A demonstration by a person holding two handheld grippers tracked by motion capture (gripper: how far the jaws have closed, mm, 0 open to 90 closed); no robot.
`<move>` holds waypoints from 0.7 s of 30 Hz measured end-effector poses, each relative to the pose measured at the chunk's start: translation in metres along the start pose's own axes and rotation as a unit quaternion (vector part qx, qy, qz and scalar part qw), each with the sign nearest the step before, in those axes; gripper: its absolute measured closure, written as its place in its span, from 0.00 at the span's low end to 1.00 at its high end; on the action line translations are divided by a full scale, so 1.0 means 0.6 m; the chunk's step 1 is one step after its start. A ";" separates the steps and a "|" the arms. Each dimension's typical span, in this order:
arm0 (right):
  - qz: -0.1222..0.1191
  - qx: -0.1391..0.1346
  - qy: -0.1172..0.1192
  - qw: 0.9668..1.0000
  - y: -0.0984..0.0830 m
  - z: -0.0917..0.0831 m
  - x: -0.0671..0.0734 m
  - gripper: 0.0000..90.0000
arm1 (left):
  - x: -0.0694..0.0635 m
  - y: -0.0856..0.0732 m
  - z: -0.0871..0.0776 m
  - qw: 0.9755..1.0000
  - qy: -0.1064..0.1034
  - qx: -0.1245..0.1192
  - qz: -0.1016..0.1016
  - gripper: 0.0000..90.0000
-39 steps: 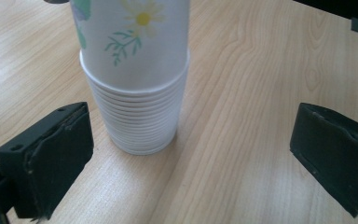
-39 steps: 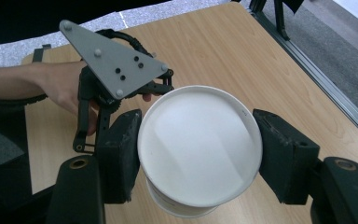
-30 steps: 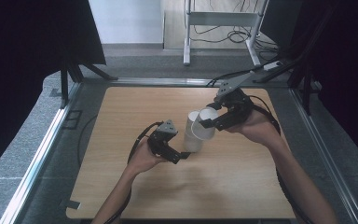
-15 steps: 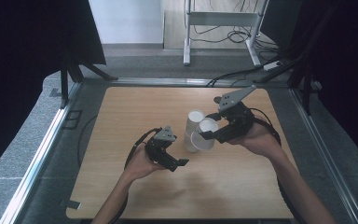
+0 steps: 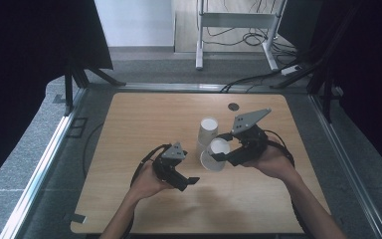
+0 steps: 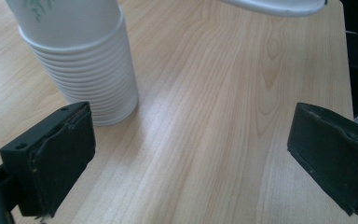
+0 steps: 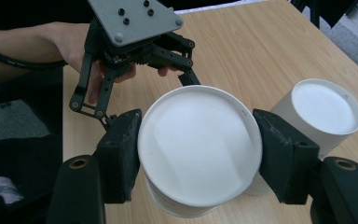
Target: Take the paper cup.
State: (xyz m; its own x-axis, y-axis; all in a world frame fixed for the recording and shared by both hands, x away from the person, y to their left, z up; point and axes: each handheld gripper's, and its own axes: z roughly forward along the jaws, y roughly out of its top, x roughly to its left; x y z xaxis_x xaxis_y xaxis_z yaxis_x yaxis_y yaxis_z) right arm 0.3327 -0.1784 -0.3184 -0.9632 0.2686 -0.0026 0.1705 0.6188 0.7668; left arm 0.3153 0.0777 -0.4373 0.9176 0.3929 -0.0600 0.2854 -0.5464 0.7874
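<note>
- White paper cup [image 5: 215, 155], high view: sitting clamped in the right gripper [image 5: 222, 154], just in front of the cup stack [image 5: 208, 131] and tilted on its side, close over the wooden table [image 5: 144, 119]. Left gripper [image 5: 193, 180] hovering in front and to the left of the stack, jaws standing apart with nothing between them.
- Left gripper view: both black pads spreading wide over bare wood; the cup stack [image 6: 81, 60] is standing upright ahead on the left side of the frame, its nested rims showing as close rings. The held cup's rim [image 6: 275, 5] is peeking in overhead.
- Right gripper view: jaws pressing on opposite sides of the paper cup [image 7: 199, 145] near its closed end, which is facing the camera. The stack [image 7: 319, 114] is sitting just beside it, the left gripper [image 7: 135, 46] beyond.
- Handling note: light, thin-walled and easily crushed, probably a little slick; taking hold across the side wall near the stiffer base with gentle pressure looks safest.
</note>
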 end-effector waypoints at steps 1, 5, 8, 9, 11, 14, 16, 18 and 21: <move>0.000 -0.002 0.001 1.000 -0.003 0.001 0.000 0.40 | -0.002 -0.002 0.001 1.000 -0.002 -0.001 0.000 0.01; 0.004 -0.012 0.006 1.000 -0.017 0.006 0.001 0.40 | -0.008 -0.010 0.003 1.000 -0.004 -0.004 0.000 0.01; 0.010 -0.022 0.011 1.000 -0.030 0.010 0.001 0.40 | -0.013 -0.016 0.005 1.000 -0.008 -0.008 0.000 0.01; 0.011 -0.026 0.013 1.000 -0.035 0.011 0.001 0.40 | -0.014 -0.017 0.005 1.000 -0.009 -0.008 0.001 0.02; 0.014 -0.030 0.015 0.999 -0.044 0.015 0.003 0.40 | -0.019 -0.020 0.006 1.000 -0.011 -0.008 0.002 0.02; 0.013 -0.035 0.018 0.999 -0.055 0.021 0.006 0.40 | -0.024 -0.022 0.008 1.000 -0.011 -0.007 0.007 0.02; 0.014 -0.038 0.018 0.999 -0.062 0.025 0.008 0.40 | -0.028 -0.022 0.009 1.000 -0.012 -0.008 0.010 0.03; 0.014 -0.043 0.019 0.999 -0.067 0.028 0.010 0.40 | -0.031 -0.022 0.009 1.000 -0.014 -0.013 0.013 0.03; 0.015 -0.054 0.021 0.998 -0.077 0.032 0.013 0.40 | -0.034 -0.023 0.007 1.000 -0.013 -0.019 0.016 0.03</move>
State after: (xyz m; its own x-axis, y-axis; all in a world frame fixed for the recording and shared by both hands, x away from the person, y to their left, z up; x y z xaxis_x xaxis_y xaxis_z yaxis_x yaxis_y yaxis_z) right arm 0.3216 -0.1909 -0.3659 -0.9663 0.2529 0.0476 0.1789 0.5272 0.8307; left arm 0.2938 0.0739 -0.4496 0.9332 0.3561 -0.0491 0.2448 -0.5295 0.8122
